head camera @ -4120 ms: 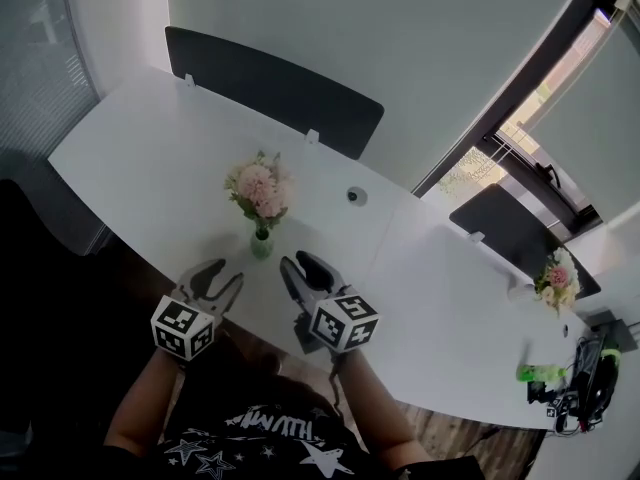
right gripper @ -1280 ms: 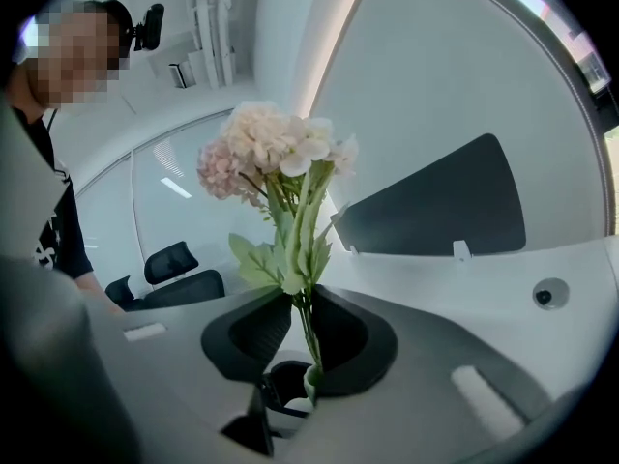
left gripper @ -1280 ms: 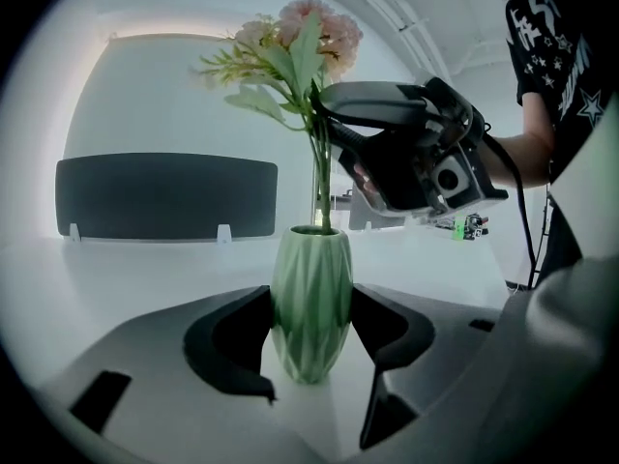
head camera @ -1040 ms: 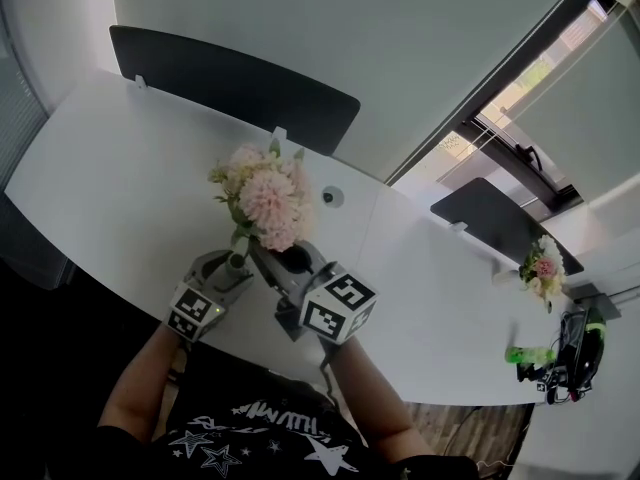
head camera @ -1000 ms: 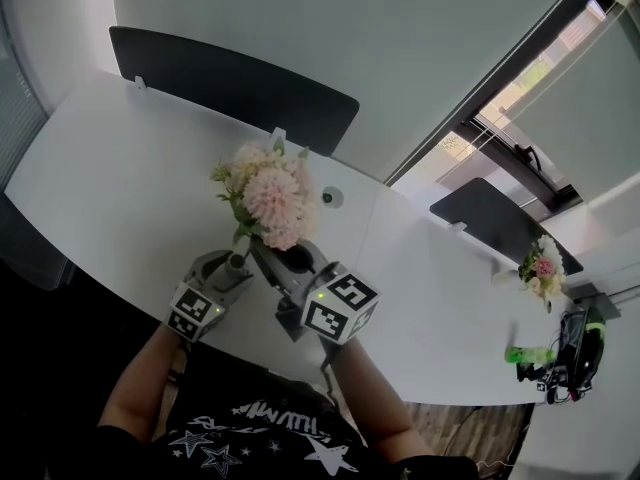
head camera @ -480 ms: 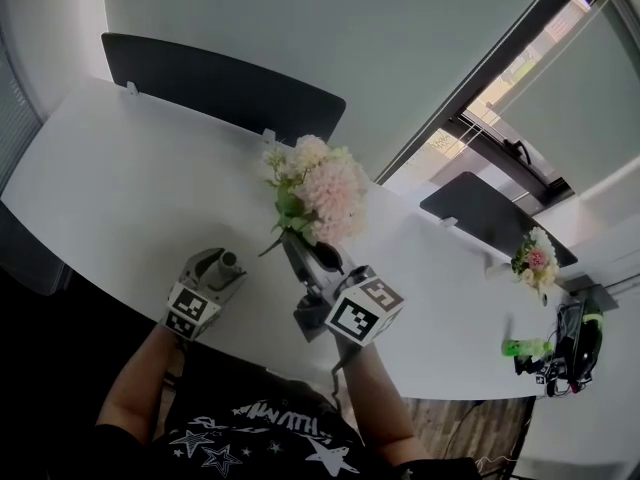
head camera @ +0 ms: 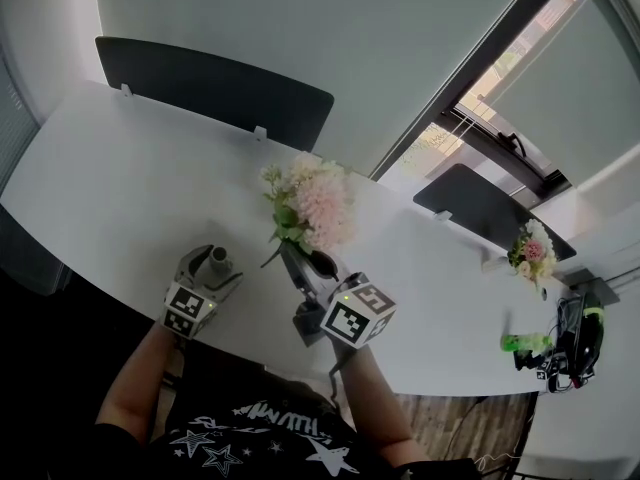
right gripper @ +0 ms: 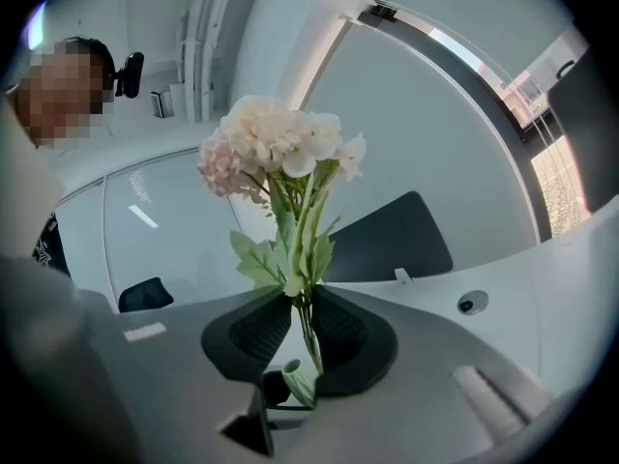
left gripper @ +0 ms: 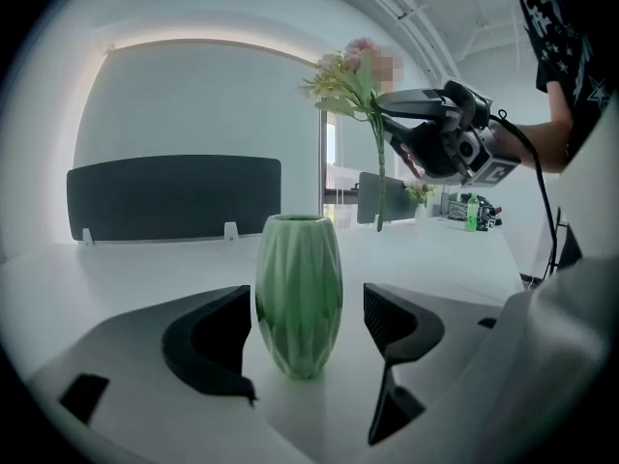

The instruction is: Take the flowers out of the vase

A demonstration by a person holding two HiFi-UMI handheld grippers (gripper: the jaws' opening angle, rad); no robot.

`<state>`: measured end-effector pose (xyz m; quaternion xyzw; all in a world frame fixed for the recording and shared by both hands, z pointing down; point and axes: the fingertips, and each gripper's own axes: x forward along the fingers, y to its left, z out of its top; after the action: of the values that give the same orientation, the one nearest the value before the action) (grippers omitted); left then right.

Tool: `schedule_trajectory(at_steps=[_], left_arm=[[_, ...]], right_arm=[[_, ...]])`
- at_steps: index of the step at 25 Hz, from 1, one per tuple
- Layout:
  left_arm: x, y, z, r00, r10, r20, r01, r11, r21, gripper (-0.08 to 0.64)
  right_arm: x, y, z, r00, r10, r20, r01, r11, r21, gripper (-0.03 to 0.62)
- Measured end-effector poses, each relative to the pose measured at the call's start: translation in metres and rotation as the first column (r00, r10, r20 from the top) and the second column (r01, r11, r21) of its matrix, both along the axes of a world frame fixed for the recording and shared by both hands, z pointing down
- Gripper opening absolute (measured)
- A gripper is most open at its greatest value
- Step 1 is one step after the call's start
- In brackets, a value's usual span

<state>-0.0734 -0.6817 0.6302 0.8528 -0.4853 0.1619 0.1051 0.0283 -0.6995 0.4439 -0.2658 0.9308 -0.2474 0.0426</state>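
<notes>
A ribbed green vase (left gripper: pixel 299 293) stands upright and empty on the white table (head camera: pixel 110 178), near its front edge. My left gripper (left gripper: pixel 308 304) surrounds the vase; its jaws have just been opening and both pads now stand apart from the vase's sides. In the head view the vase (head camera: pixel 218 263) sits inside the left gripper (head camera: pixel 214 258). My right gripper (right gripper: pixel 302 317) is shut on the green stems of the pink and cream flowers (right gripper: pixel 280 148). It holds the flowers (head camera: pixel 310 203) upright above the table, right of the vase, and the stem ends hang free.
Dark divider panels (head camera: pixel 215 88) line the table's far edge. A round grommet (right gripper: pixel 468 304) is set in the tabletop. Far right are a second bouquet (head camera: pixel 532 253), a green bottle (head camera: pixel 520 343) and tangled cables (head camera: pixel 570 353). A window runs along the right.
The right gripper has carried the flowers up and to the right, away from the vase. The left jaws have spread wider and let go of the vase; that hand has stayed put.
</notes>
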Motion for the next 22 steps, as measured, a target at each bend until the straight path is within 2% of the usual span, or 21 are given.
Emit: schedule_trajectory(at_steps=[3,5,9,12,17,18,20,22], left_arm=[[-0.011,0.003,0.001,0.999,-0.044,0.009,0.045,0.999,-0.002,0.348],[-0.011,0.018,0.004,0.995,-0.103,0.013,0.103,0.995,0.005,0.348],[-0.011,0.046,-0.016,0.976,-0.218,-0.002,0.218,0.974,0.060,0.347],[-0.010,0.059,-0.043,0.969,-0.242,-0.047,0.245,0.965,0.088,0.347],[-0.006,0.070,-0.086,0.966,-0.218,-0.138,0.237,0.962,0.136,0.338],[-0.007,0.071,-0.093,0.966,-0.210,-0.153,0.233,0.961,0.151,0.323],[-0.009,0.071,-0.108,0.963,-0.198,-0.182,0.230,0.957,0.175,0.213],[-0.012,0.073,-0.121,0.955,-0.192,-0.224,0.235,0.954,0.185,0.164]], right_arm=[[0.001,-0.001,0.008,1.000,-0.010,-0.012,0.010,1.000,-0.008,0.064],[0.013,0.010,0.018,0.999,-0.027,-0.017,0.027,1.000,-0.009,0.064],[0.025,0.025,0.028,0.998,-0.059,-0.006,0.059,0.998,-0.013,0.064],[0.021,0.028,0.029,0.997,-0.072,0.012,0.072,0.997,-0.024,0.064],[0.017,0.036,0.033,0.998,-0.068,0.017,0.068,0.997,-0.021,0.064],[0.016,0.037,0.034,0.998,-0.060,0.015,0.061,0.998,-0.018,0.064],[0.017,0.041,0.036,0.999,-0.041,0.009,0.041,0.999,-0.017,0.064],[0.018,0.046,0.036,1.000,-0.020,0.001,0.020,1.000,-0.020,0.064]])
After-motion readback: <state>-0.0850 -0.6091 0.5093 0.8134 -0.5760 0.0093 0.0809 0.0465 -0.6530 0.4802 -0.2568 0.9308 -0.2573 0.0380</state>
